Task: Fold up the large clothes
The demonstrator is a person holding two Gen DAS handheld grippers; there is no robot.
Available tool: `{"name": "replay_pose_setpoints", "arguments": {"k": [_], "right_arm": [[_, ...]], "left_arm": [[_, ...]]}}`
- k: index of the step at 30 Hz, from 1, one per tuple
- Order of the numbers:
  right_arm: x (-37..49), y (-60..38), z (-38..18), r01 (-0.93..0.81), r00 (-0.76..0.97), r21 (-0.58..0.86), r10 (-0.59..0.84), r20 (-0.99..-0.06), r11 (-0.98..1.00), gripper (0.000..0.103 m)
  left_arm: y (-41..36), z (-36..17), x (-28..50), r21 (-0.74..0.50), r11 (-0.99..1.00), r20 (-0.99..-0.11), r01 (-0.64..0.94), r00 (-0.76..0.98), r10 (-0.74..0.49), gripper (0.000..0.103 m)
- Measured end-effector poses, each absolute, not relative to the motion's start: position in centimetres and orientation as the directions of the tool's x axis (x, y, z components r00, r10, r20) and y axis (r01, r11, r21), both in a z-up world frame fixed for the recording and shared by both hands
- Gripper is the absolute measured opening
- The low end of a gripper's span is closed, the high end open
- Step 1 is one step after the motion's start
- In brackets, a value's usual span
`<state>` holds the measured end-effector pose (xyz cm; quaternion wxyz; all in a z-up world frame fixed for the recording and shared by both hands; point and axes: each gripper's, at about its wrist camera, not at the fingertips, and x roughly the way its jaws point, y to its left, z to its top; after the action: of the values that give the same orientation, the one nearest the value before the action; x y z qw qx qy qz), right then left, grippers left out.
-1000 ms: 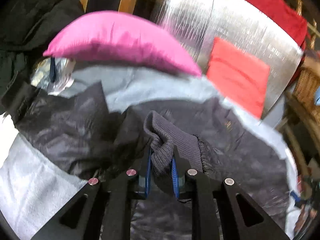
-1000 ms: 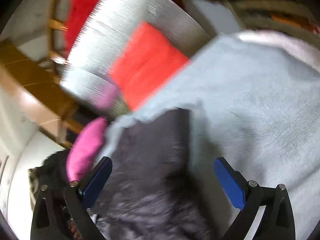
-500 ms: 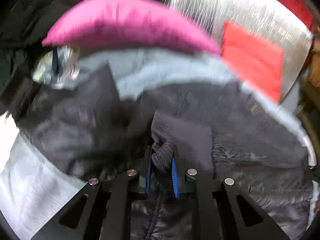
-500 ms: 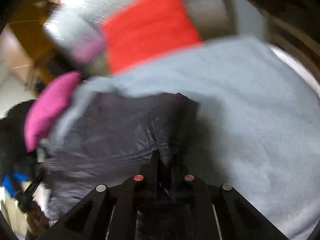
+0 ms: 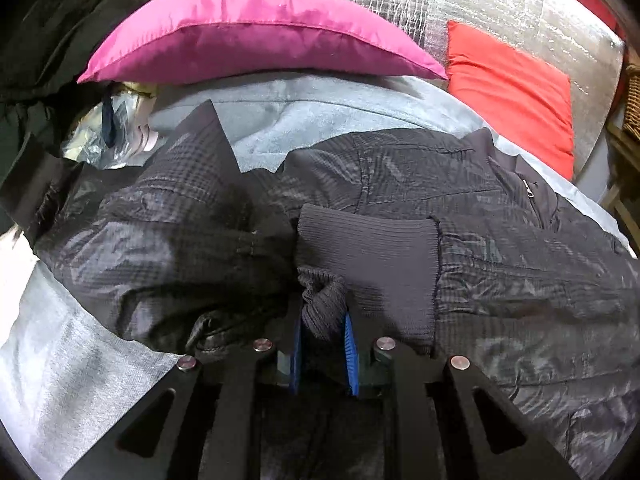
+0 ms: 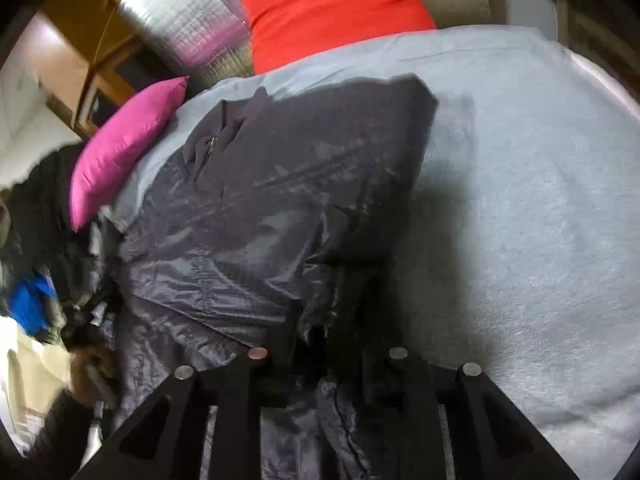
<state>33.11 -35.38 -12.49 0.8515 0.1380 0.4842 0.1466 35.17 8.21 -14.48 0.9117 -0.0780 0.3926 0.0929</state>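
A dark shiny quilted jacket (image 5: 500, 264) lies spread on a light grey blanket (image 5: 304, 108). My left gripper (image 5: 322, 332) is shut on the bunched end of its ribbed knit cuff (image 5: 368, 252), and that sleeve is folded across the jacket's body. In the right wrist view the jacket (image 6: 280, 200) fills the left and middle, with its collar and zip toward the far left. My right gripper (image 6: 326, 352) is shut on a fold of the jacket's near edge, and the fabric hides its pads.
A pink pillow (image 5: 248, 28) and a red cushion (image 5: 512, 92) lean on a silver quilted backrest (image 5: 480, 4) behind the jacket. Black clothes (image 5: 44, 40) are piled at the far left. Bare grey blanket (image 6: 520, 200) stretches to the jacket's right. A hand (image 6: 88, 372) shows low at the left.
My right gripper stood wide open over the jacket, then came down and shut on its near edge. The left gripper sank with the cuff, which now lies flat on the jacket.
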Motion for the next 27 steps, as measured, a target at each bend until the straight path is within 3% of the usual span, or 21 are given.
{"name": "replay_pose_setpoints", "arguments": {"k": [3, 5, 6, 7, 9, 12, 16, 17, 18, 21, 23, 25, 27], "right_arm": [[31.9, -35.3, -11.0, -0.153, 0.546, 0.317, 0.348, -0.762, 0.936, 0.018], [33.1, -35.4, -14.4, -0.118, 0.451, 0.312, 0.331, -0.829, 0.943, 0.033], [33.0, -36.0, -15.0, -0.107, 0.471, 0.346, 0.354, -0.808, 0.932, 0.038], [32.9, -36.9, -14.7, -0.088, 0.493, 0.403, 0.391, -0.777, 0.911, 0.058], [32.7, -38.6, -13.8, -0.055, 0.554, 0.513, 0.454, -0.698, 0.857, 0.079], [33.7, -41.0, -12.6, 0.008, 0.640, 0.584, 0.445, -0.626, 0.812, 0.079], [38.6, -42.0, -14.3, 0.127, 0.609, 0.618, 0.431, -0.666, 0.776, 0.075], [39.2, -42.4, -14.4, 0.132, 0.599, 0.629, 0.444, -0.666, 0.766, 0.063], [39.5, -42.2, -14.1, 0.118, 0.591, 0.629, 0.455, -0.666, 0.768, 0.019], [39.4, -39.5, -10.7, 0.002, 0.625, 0.459, 0.357, -0.694, 0.889, 0.011], [39.3, -40.6, -11.9, 0.066, 0.609, 0.405, 0.284, -0.740, 0.912, 0.011], [39.3, -41.3, -13.8, 0.097, 0.565, 0.376, 0.260, -0.783, 0.922, 0.014], [38.6, -40.8, -13.4, 0.083, 0.599, 0.358, 0.240, -0.764, 0.930, 0.020]], "left_arm": [[8.1, -15.0, 35.2, -0.067, 0.971, -0.732, -0.229, 0.673, 0.108, 0.020], [7.8, -14.9, 35.3, -0.047, 0.972, -0.729, -0.229, 0.673, 0.123, 0.020], [7.9, -15.0, 35.3, -0.052, 0.972, -0.730, -0.230, 0.672, 0.120, 0.020], [8.0, -15.0, 35.3, -0.054, 0.972, -0.731, -0.230, 0.672, 0.119, 0.020], [7.8, -15.1, 35.3, -0.043, 0.973, -0.728, -0.228, 0.674, 0.126, 0.020], [7.8, -15.1, 35.3, -0.044, 0.972, -0.724, -0.229, 0.678, 0.127, 0.021], [8.1, -15.2, 35.2, -0.057, 0.972, -0.723, -0.227, 0.680, 0.117, 0.021], [8.1, -15.2, 35.2, -0.060, 0.972, -0.723, -0.226, 0.681, 0.114, 0.021], [8.2, -15.2, 35.2, -0.064, 0.972, -0.723, -0.226, 0.682, 0.111, 0.021], [8.4, -15.4, 35.3, -0.089, 0.973, -0.722, -0.215, 0.686, 0.086, 0.022], [8.2, -15.4, 35.4, -0.091, 0.976, -0.722, -0.200, 0.688, 0.073, 0.023], [8.1, -15.5, 35.4, -0.085, 0.976, -0.724, -0.200, 0.685, 0.077, 0.023], [8.1, -15.5, 35.4, -0.087, 0.976, -0.725, -0.201, 0.684, 0.076, 0.023]]}}
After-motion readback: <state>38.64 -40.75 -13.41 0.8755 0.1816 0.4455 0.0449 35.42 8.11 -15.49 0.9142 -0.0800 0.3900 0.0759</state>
